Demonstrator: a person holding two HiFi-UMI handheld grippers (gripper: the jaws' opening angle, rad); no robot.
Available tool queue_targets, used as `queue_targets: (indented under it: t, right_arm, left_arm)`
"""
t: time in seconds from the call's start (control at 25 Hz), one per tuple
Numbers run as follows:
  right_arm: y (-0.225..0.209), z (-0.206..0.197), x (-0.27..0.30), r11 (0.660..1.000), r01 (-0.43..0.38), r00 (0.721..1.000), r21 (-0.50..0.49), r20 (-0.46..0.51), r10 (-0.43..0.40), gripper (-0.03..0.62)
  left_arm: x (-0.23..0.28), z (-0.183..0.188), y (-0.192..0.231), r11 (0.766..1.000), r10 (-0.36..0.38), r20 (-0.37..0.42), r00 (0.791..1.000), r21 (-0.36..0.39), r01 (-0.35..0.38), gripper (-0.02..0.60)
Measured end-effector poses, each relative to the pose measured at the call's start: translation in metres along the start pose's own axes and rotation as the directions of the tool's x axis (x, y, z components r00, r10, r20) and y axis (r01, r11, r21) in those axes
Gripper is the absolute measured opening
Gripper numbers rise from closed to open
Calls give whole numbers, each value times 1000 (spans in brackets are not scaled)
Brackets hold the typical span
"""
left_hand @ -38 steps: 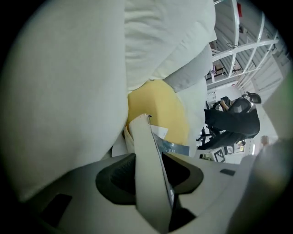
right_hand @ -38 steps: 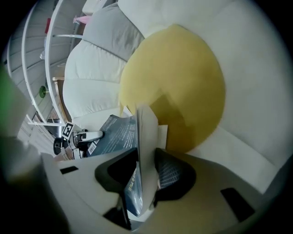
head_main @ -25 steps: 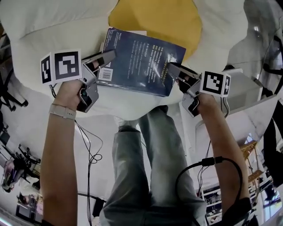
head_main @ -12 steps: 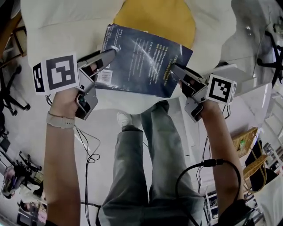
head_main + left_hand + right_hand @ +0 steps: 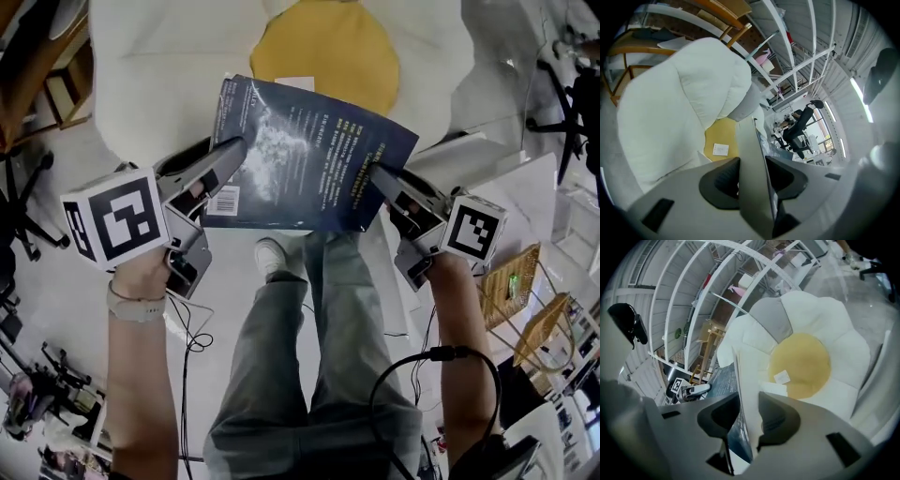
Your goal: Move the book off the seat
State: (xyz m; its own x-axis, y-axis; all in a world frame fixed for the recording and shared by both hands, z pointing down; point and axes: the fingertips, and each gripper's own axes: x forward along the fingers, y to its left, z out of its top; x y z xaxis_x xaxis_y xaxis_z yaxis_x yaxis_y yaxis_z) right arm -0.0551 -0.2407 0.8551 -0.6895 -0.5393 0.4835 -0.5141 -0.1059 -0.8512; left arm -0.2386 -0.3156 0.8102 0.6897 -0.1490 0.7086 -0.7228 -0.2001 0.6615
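A dark blue book (image 5: 305, 155) with white print hangs in the air in front of the white flower-shaped seat (image 5: 159, 84) with a yellow centre (image 5: 328, 56). My left gripper (image 5: 228, 152) is shut on the book's left edge, and my right gripper (image 5: 382, 178) is shut on its right edge. In the left gripper view the book's page edge (image 5: 751, 173) stands between the two dark pads (image 5: 723, 180). In the right gripper view the book (image 5: 745, 404) likewise sits clamped between the pads, with the seat (image 5: 843, 357) and its yellow centre (image 5: 801, 364) beyond. A small white label (image 5: 781, 377) lies on the yellow centre.
The person's legs (image 5: 309, 356) and a white shoe (image 5: 272, 255) are below the book on the pale floor. Cables (image 5: 192, 328) trail on the floor. A white low table (image 5: 487, 169) stands at the right. Wicker items (image 5: 525, 300) lie further right, and wooden furniture (image 5: 56, 66) stands at the left.
Both grippers have drawn the book away from the seat toward the person. The book has tilted slightly. The grips have stayed the same.
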Motion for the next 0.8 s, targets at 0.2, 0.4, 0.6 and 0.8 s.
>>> queue_targets:
  t: [0.2,0.4,0.6,0.8]
  right_arm:
    - [9,4,-6,1000,22,1000,-15,17,-22,132]
    - [13,5,-13,996,85,996,-39,24,-84,132]
    - [24,9,-20,993,112,994,-37,23,-111,133]
    - [72,9,-47,993,101,994,-58,57,-98,133]
  left_arm:
    - [-3,5,-5,999,-42,10,999,20,42,170]
    - [1,3,-2,996,-90,7,996,-4,90,170]
    - [0,6,-1,991,-131,4,991,-36,131,172]
    - [-43,13,-37,987,-162,27,986,-9,162,172]
